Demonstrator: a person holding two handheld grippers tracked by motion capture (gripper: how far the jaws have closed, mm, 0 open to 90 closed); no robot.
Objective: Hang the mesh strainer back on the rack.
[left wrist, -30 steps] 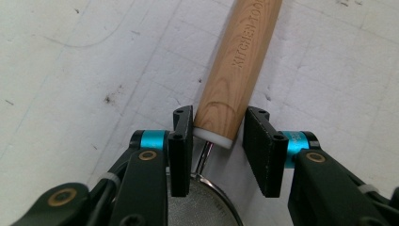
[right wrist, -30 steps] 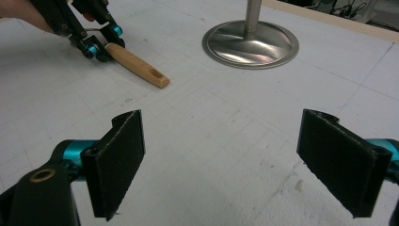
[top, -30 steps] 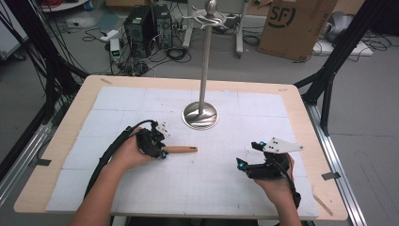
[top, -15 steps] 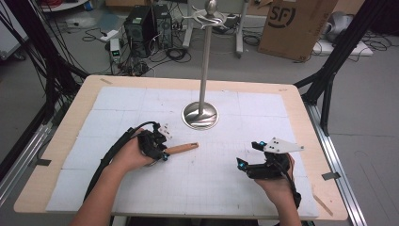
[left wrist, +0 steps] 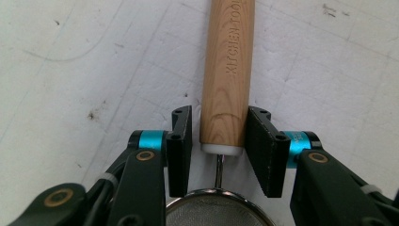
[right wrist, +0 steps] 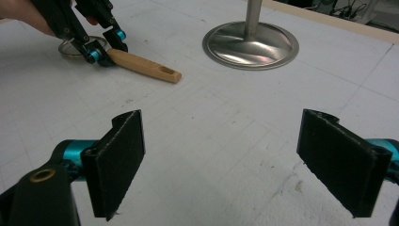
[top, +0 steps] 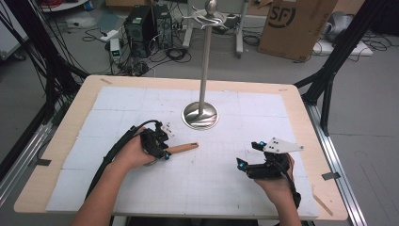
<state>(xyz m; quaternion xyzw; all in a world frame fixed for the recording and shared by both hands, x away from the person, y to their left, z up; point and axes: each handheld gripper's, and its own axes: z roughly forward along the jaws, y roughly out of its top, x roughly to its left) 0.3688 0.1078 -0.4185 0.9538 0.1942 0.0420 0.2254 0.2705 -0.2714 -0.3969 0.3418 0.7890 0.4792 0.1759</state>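
Note:
A small strainer lies on the white mat, its wooden handle (top: 183,148) pointing right toward the stand. In the left gripper view the handle (left wrist: 228,70) runs up between my left gripper's (left wrist: 219,115) jaws, and the mesh bowl (left wrist: 214,212) sits at the bottom. The right pad (left wrist: 261,146) lies about against the wood; a narrow gap shows at the left pad. In the high view my left gripper (top: 164,151) rests low on the mat. My right gripper (top: 247,154) stands wide open with nothing in it, its jaws (right wrist: 221,136) facing the strainer handle (right wrist: 146,66).
A tall metal stand (top: 203,70) with a round base (top: 200,115) rises at the middle back of the mat; its base (right wrist: 251,44) is in the right gripper view. The wooden table edge (top: 301,117) frames the mat. Boxes, cables and computers lie on the floor beyond.
The free end of the wooden handle has swung slightly toward the stand. Both hands have kept their places.

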